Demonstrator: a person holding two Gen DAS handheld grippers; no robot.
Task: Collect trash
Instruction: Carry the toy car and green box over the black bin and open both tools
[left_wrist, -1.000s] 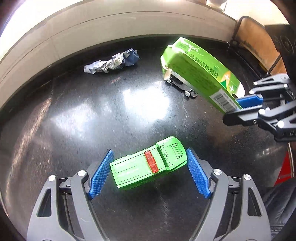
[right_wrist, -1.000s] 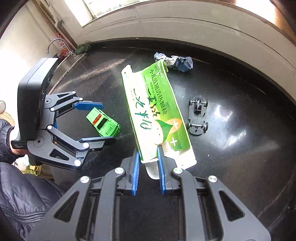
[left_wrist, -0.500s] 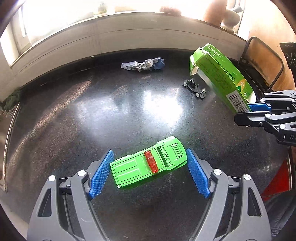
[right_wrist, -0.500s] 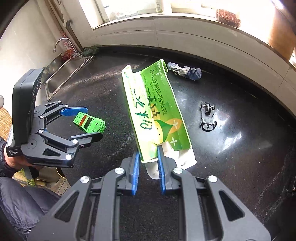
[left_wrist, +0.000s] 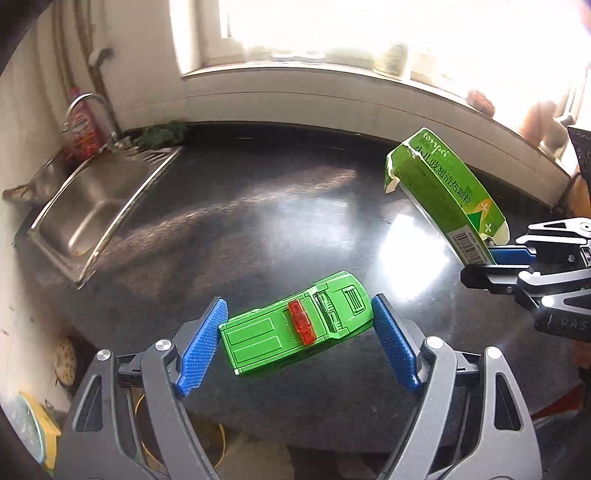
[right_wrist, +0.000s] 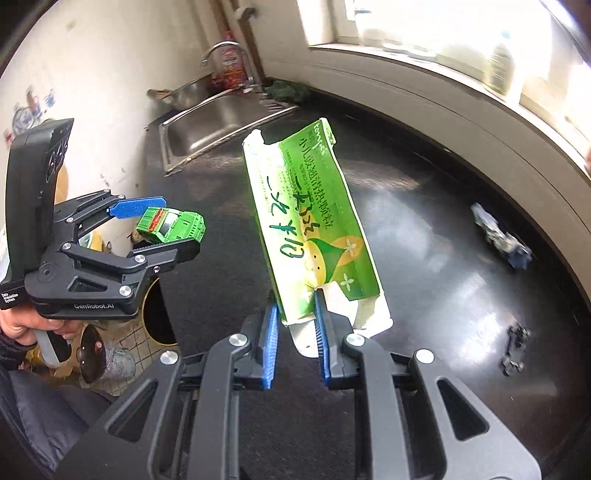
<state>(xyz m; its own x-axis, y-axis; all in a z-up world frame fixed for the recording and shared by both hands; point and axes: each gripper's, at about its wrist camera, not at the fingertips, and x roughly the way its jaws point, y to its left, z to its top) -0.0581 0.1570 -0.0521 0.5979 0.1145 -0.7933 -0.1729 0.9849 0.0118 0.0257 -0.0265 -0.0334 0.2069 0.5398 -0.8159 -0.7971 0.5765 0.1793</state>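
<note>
My left gripper (left_wrist: 297, 334) is shut on a green toy car shell (left_wrist: 297, 328) and holds it in the air above the black counter's left front edge; it also shows in the right wrist view (right_wrist: 168, 225). My right gripper (right_wrist: 295, 328) is shut on the torn end of a flattened green carton (right_wrist: 310, 218), held up over the counter; the carton shows at the right of the left wrist view (left_wrist: 443, 192). A crumpled paper wad (right_wrist: 498, 234) and a small black toy car chassis (right_wrist: 515, 349) lie on the counter at the right.
A steel sink (left_wrist: 88, 214) with a tap (left_wrist: 92, 110) is set into the counter's left end. A tiled wall and bright window ledge (left_wrist: 332, 81) run behind. Below the left counter edge are a round dark opening (right_wrist: 159, 314) and floor clutter.
Both grippers have risen and swung left with their loads. The sink and tap have come into view. The paper wad and chassis have left the left wrist view.
</note>
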